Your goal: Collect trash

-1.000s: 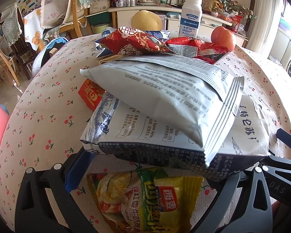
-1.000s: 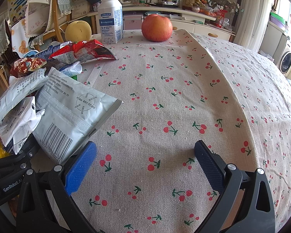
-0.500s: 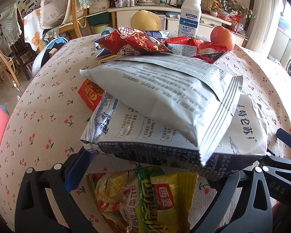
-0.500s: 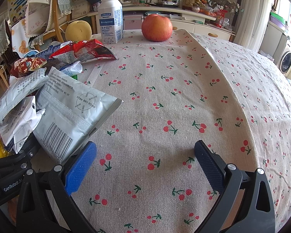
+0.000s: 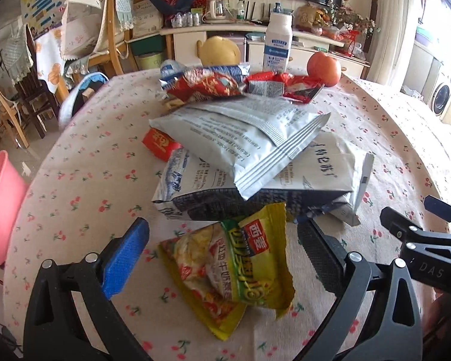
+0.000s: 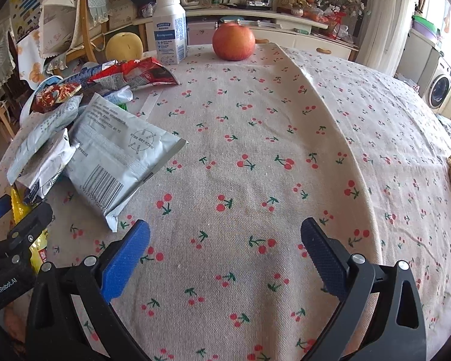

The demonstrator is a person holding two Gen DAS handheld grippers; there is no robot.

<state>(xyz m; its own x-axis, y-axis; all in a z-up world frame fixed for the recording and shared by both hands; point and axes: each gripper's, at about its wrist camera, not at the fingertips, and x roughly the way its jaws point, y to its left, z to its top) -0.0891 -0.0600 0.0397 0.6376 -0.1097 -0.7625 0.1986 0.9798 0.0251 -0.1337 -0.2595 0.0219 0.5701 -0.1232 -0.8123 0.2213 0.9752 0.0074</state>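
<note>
A heap of snack wrappers lies on the cherry-print tablecloth (image 6: 255,150). In the left wrist view a grey bag (image 5: 240,138) rests on a white and blue bag (image 5: 255,186), with red wrappers (image 5: 204,87) behind them. A yellow-green wrapper (image 5: 234,270) lies flat in front of the heap, between the wide-apart fingers of my left gripper (image 5: 222,255), which is open. My right gripper (image 6: 225,249) hangs open over bare cloth, right of a grey bag (image 6: 117,156). The left gripper (image 6: 15,240) shows at that view's lower left edge.
A white bottle (image 6: 169,30), an apple (image 6: 233,42) and a yellow pear (image 6: 124,46) stand at the table's far side. A pink bin (image 5: 0,204) sits on the floor left of the table. Chairs (image 5: 105,30) stand behind. The right gripper's body (image 5: 421,240) is close on the left gripper's right.
My left gripper has drawn back from the heap, so the yellow-green wrapper now shows whole between its fingers. The right gripper has not moved.
</note>
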